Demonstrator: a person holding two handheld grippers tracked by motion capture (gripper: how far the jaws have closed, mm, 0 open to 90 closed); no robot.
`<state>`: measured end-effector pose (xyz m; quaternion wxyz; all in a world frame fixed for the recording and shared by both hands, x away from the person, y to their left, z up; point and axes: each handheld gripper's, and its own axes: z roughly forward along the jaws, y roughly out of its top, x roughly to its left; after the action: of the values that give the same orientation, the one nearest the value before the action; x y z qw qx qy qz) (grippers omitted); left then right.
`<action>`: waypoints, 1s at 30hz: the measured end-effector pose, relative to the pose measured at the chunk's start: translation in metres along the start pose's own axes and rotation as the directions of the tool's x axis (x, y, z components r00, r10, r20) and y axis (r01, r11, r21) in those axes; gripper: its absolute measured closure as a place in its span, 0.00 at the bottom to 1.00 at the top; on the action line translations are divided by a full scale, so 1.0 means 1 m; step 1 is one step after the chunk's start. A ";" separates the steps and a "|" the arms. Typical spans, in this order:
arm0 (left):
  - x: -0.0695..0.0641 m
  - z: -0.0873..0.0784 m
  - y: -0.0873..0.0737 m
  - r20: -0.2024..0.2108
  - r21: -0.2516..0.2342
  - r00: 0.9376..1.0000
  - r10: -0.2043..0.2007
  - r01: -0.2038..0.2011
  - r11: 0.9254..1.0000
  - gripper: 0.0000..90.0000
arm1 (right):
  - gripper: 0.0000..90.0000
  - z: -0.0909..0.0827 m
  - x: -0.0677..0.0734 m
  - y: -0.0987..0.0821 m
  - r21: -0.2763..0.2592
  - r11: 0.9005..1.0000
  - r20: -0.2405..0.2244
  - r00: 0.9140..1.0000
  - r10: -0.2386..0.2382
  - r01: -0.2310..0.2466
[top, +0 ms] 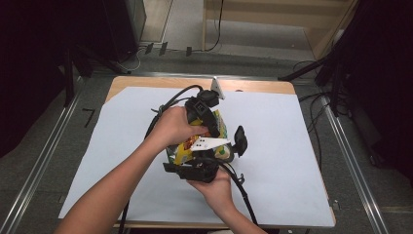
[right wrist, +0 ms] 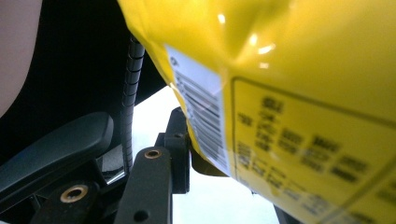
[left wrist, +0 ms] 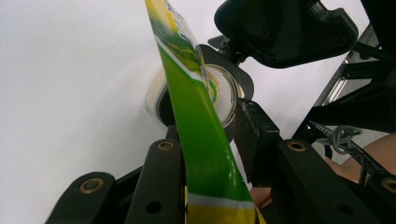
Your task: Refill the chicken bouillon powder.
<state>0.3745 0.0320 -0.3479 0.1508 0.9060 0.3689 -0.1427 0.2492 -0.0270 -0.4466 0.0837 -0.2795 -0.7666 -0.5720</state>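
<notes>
High view: both grippers – left gripper (top: 213,127), right gripper (top: 187,168) – are clamped on the snack bag (top: 182,152); it seems unopened yet.

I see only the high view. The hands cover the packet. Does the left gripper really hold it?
Observer: Yes. In the left gripper view the left gripper pinches a green and yellow edge of the packet between its jaws.
Operator: And the right gripper?
Observer: In the right gripper view the packet's yellow back lies against its jaw, a barcode just above.
Operator: Anything behind the packet?
Observer: A roll of clear tape shows behind the packet's edge, on the white sheet.
</notes>
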 end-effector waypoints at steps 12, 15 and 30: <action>-0.001 -0.005 -0.003 -0.010 -0.002 1.000 -0.017 0.017 1.000 0.81 | 0.76 -0.001 0.005 0.002 -0.014 1.000 -0.019 1.000 -0.013 0.013; -0.002 -0.007 -0.004 -0.027 -0.001 0.999 -0.020 0.020 1.000 0.82 | 0.76 -0.001 0.006 0.002 -0.021 1.000 -0.035 0.999 -0.022 0.021; 0.003 -0.008 -0.007 -0.020 0.010 0.999 -0.042 0.042 0.999 0.81 | 0.76 0.002 0.008 0.004 -0.014 1.000 -0.061 0.998 -0.018 0.017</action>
<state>0.3724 0.0420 -0.3434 0.1393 0.9002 0.3884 -0.1390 0.2446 -0.0220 -0.4401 0.1001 -0.2558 -0.7623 -0.5860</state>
